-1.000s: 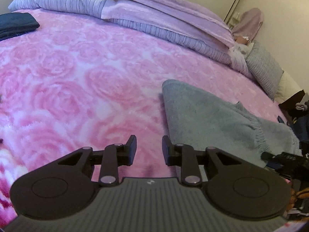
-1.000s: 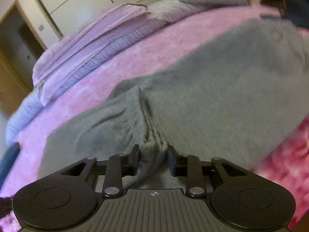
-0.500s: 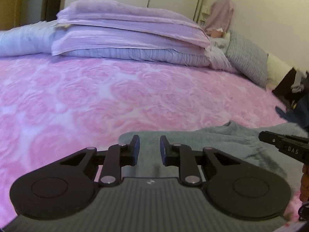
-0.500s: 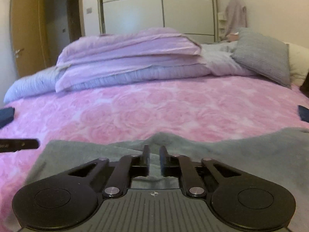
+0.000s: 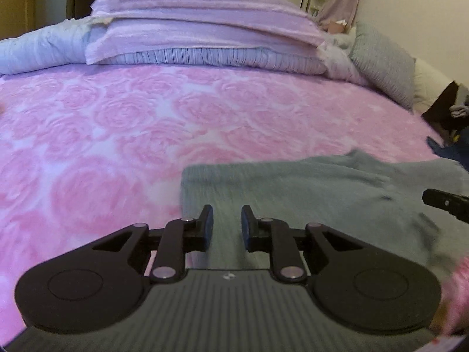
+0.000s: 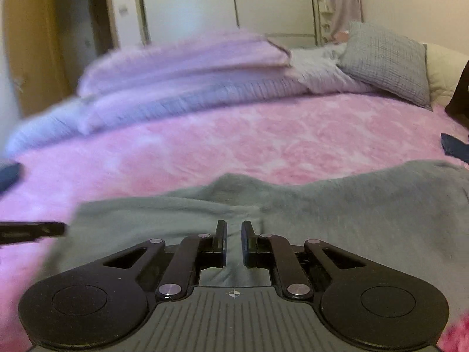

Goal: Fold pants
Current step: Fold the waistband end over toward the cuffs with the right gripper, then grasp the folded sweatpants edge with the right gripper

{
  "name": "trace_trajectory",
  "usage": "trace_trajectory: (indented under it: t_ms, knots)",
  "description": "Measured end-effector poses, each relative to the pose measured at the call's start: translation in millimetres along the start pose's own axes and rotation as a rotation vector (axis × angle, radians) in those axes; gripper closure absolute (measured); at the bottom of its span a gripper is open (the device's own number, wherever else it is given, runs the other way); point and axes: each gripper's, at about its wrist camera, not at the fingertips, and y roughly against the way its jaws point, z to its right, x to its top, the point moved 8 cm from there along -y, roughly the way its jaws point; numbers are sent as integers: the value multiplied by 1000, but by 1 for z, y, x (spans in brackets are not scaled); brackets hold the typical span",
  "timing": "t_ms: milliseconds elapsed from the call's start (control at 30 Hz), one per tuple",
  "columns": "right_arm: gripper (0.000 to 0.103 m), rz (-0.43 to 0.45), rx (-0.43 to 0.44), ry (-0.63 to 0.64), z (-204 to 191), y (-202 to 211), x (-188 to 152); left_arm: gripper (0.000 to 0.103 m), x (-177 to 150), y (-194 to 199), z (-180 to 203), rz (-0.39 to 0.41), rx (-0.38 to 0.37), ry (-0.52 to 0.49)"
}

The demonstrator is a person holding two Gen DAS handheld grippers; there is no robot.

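A: While the grey fleece pants (image 5: 322, 193) are lying spread on the pink rose-patterned blanket (image 5: 132, 135), which step is being worked on?

B: A grip for the fold is being taken, it is judged. The near edge of the pants is being approached from both sides, and no fold is yet being laid over.

A: How is the left gripper (image 5: 225, 223) being kept?

B: Its jaws have just been closing, yet a narrow gap is being left between them. The grey cloth is being seen through that gap, directly under and ahead of the fingertips, with the garment's left edge just to the left of the claw. No pinched fold is being shown, so nothing is being counted as held.

A: And the right gripper (image 6: 234, 242)?

B: Its jaws have just been closing too, and only a slit is being left. Grey fabric is being seen filling that slit, so the pants are being taken as clamped there. The rest of the garment is stretching ahead of and to the right of the claw.

A: What is being called for next?

B: The left claw's grip is probably needing to be completed on the edge below it. Then both held points are needing to be lifted and carried together over the cloth ahead.
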Motion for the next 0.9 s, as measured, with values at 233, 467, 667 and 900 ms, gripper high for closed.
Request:
trace_trajectory:
  t_ms: [233, 467, 667, 900]
  knots:
    - [97, -165, -44, 54, -7, 0, -59, 86, -65, 34, 21, -70, 30, -22]
    - [80, -166, -3, -25, -8, 43, -50, 77, -62, 79, 28, -47, 68, -2]
    - [49, -99, -2, 67, -31, 96, -63, 69, -79, 132, 35, -36, 52, -1]
    - [49, -19, -21, 300, -68, 127, -77, 63, -104, 169, 22, -47, 61, 7]
